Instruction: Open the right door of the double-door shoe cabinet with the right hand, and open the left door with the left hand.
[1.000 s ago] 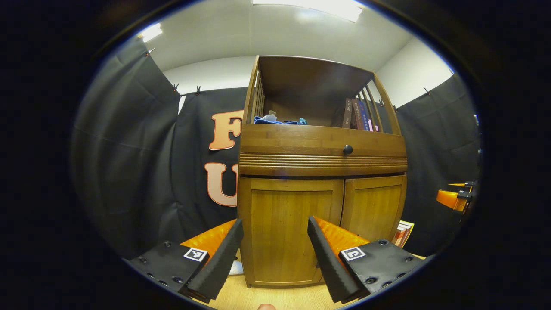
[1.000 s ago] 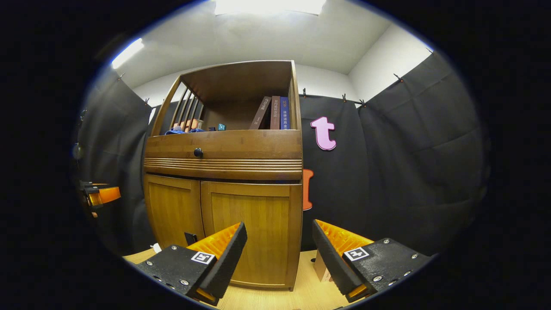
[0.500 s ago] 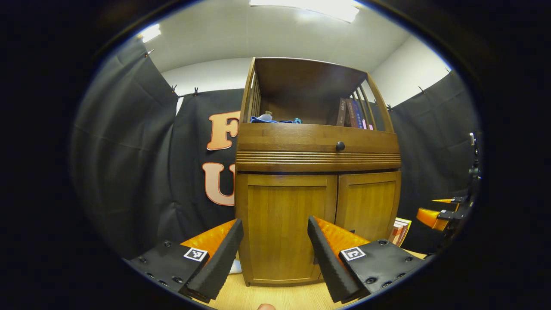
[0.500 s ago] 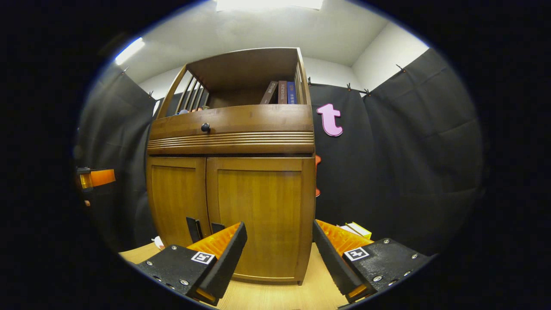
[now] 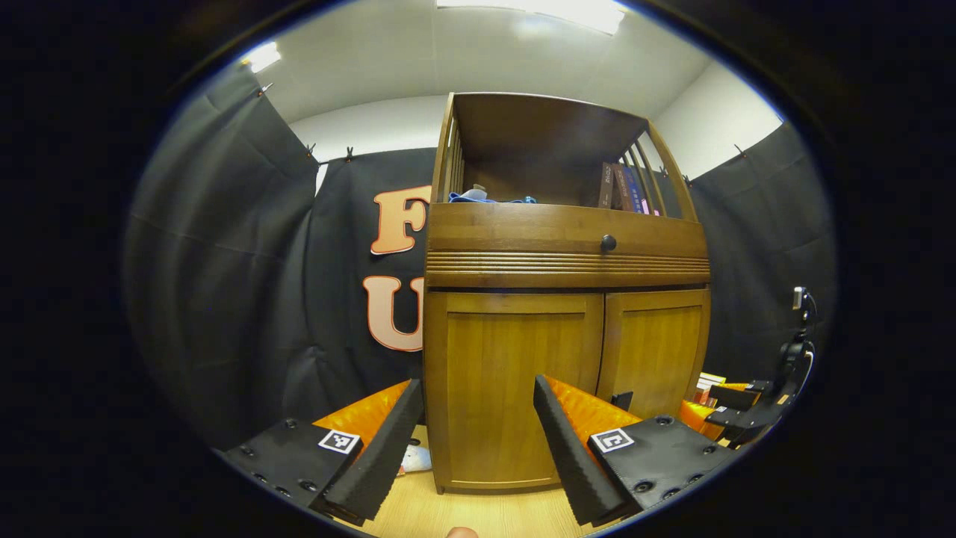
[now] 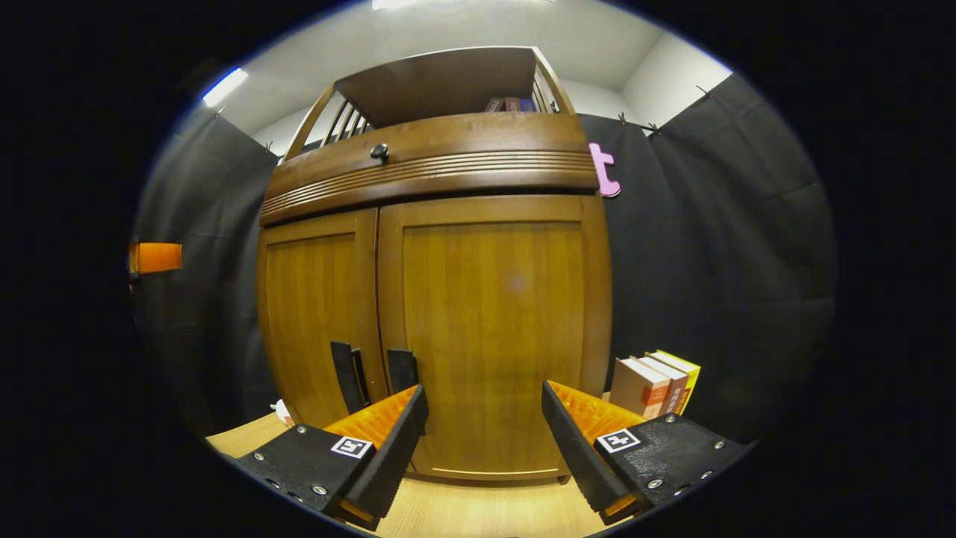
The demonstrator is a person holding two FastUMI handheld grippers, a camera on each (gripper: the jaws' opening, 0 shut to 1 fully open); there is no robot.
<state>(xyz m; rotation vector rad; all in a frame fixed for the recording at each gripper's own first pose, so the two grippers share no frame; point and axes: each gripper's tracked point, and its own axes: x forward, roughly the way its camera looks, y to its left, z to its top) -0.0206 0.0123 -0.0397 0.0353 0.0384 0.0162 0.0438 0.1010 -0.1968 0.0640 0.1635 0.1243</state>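
Note:
A wooden shoe cabinet stands before me with both lower doors closed. In the right gripper view the right door (image 6: 493, 329) is close ahead, and its black handle (image 6: 403, 370) sits just above my left fingertip, beside the left door's handle (image 6: 345, 377). My right gripper (image 6: 484, 441) is open, low in front of the right door, touching nothing. In the left gripper view the left door (image 5: 511, 388) lies ahead and my left gripper (image 5: 478, 441) is open, some way short of it. The right gripper (image 5: 736, 407) shows there low at the right of the cabinet.
Above the doors runs a drawer with a round black knob (image 5: 608, 243), under an open shelf with books (image 5: 624, 188) and blue cloth (image 5: 485, 198). Several books (image 6: 653, 385) stand on the wooden floor right of the cabinet. Black cloth walls surround it.
My right gripper has dropped and moved in close to the right door, so the handles have come into sight. The left gripper has shifted only slightly.

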